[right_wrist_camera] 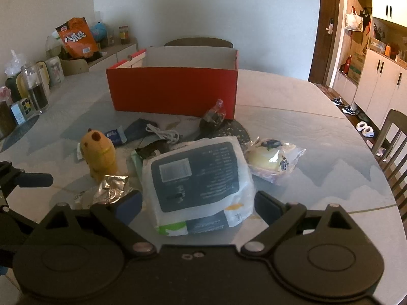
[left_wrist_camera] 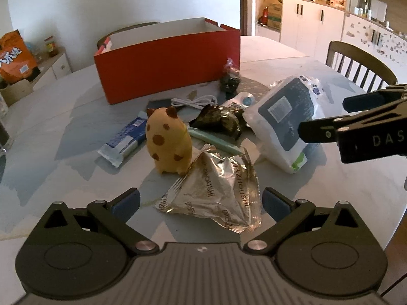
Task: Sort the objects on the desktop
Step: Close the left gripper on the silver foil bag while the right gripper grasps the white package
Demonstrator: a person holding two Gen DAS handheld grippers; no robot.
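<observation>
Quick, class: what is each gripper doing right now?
Left gripper: open, holding nothing, silver packet ahead.
Right gripper: open, holding nothing.

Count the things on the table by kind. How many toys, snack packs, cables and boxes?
Toys: 1, the yellow toy
Snack packs: 3 clear ones, silver packet, blue-white bar, bun
Cables: 1, white cable
Boxes: 1, red box
Total: 6

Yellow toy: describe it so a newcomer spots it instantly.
Start at the red box at the table's far side. In the clutter before it stands the yellow toy, beside a silver foil packet. It alone stands upright: a rounded animal figure with brown spots.
</observation>
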